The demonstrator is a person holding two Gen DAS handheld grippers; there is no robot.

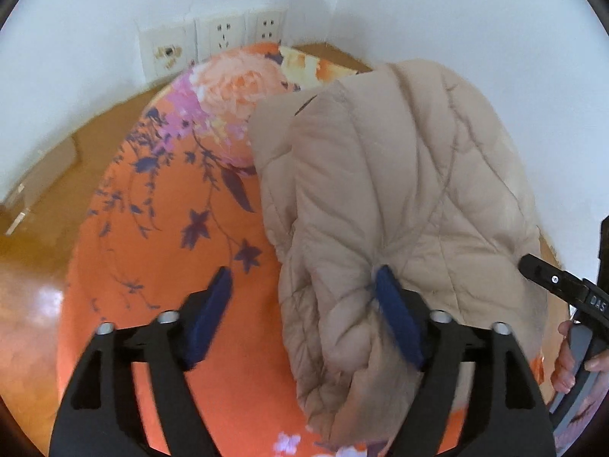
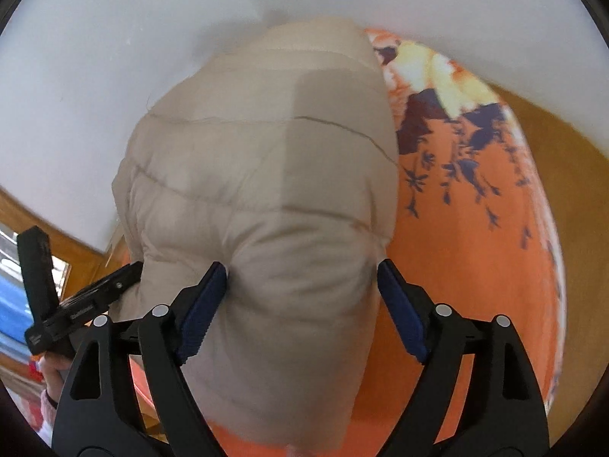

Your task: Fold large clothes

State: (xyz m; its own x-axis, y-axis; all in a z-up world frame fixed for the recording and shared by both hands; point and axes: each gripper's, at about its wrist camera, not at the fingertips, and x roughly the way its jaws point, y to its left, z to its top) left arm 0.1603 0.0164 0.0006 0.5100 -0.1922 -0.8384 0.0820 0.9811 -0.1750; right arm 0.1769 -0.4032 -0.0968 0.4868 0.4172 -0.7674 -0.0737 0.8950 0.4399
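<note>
Left wrist view: left gripper (image 1: pixel 302 306) spread wide, beige padded jacket (image 1: pixel 399 190) partly between its jaws, ungripped.
Right gripper (image 2: pixel 300 304): wide, straddling jacket, apparently letting go.
Jacket: bundled on orange floral cover (image 1: pixel 160 228).

An orange floral bedsheet (image 1: pixel 163 251) printed with dark purple leaves and a large pale peach rose (image 1: pixel 236 83) covers the bed. Beyond the sheet's far edge, three white wall sockets (image 1: pixel 224 36) sit in a row low on the white wall (image 1: pixel 95 19). Glossy brown wooden flooring (image 1: pixel 34 259) runs along the sheet's left edge, meeting the wall at a pale skirting board (image 1: pixel 42 175).
</note>
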